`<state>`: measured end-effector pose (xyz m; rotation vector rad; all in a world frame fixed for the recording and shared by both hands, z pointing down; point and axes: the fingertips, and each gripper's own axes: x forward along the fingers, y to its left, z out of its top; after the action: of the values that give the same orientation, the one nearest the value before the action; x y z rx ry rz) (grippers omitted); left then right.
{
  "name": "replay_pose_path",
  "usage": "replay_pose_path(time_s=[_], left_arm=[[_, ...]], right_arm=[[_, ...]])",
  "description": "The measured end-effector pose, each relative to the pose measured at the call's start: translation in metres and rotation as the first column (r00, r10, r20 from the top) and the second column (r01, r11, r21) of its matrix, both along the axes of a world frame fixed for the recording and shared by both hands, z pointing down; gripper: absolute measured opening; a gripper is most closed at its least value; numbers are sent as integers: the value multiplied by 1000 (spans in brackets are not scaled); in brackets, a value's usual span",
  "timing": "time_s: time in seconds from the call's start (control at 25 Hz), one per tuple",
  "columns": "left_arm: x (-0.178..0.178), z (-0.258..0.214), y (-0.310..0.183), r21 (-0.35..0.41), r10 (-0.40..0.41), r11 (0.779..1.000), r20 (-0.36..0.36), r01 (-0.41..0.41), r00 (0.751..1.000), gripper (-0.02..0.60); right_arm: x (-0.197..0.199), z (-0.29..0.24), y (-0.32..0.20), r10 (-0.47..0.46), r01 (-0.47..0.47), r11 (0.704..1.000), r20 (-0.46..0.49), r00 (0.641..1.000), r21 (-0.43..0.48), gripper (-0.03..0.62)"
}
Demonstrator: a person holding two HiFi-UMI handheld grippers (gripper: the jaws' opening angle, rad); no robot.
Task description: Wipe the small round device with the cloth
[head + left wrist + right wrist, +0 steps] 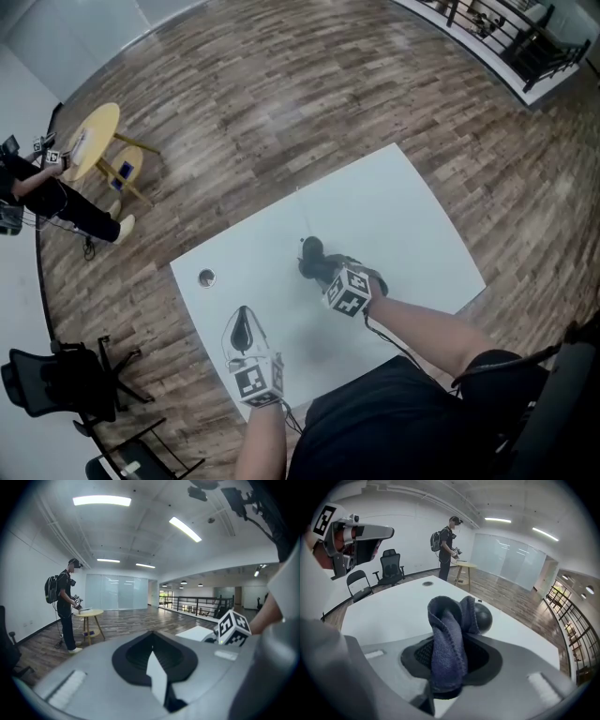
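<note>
Right claw [450, 635] pinching cloth [443, 620], cloth just at dark round device [483, 618] mid-worktop [412, 234]. Wiping looks barely begun. Left claw [244, 319] pressed together, empty, well apart.

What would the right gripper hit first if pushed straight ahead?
Probably the small round device, just beyond the cloth clamped in the right gripper, slightly right of its line. The cloth's leading fold would likely touch first; the gap between them is unclear.
</note>
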<state>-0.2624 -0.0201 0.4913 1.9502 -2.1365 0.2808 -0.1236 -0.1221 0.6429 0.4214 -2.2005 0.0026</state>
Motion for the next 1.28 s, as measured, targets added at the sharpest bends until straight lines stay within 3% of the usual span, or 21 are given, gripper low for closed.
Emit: replay_pose_path(time_s=[0.24, 0.4, 0.56, 0.8, 1.08, 1.28], left_arm=[[0, 0, 15, -16, -42, 999, 21, 43, 999, 5], [6, -6, 11, -26, -46, 999, 31, 47, 998, 5], [5, -23, -2, -17, -5, 1000, 68, 6, 998, 5], [11, -35, -15, 57, -14, 998, 94, 9, 995, 5], [12, -30, -11, 15, -21, 1000, 87, 20, 996, 5], [10, -37, -9, 49, -30, 998, 103, 25, 994, 5]], right_arm=[[18, 33, 8, 28, -30, 996, -24, 999, -81, 112], [38, 47, -5, 94, -96, 988, -24, 995, -122, 114], [48, 13, -26, 176, -174, 984, 49, 983, -38, 114], [56, -57, -59, 184, -202, 974, 160, 970, 104, 113], [24, -71, -65, 92, -117, 981, 164, 982, 152, 112], [9, -53, -54, 28, -44, 990, 117, 993, 132, 112]])
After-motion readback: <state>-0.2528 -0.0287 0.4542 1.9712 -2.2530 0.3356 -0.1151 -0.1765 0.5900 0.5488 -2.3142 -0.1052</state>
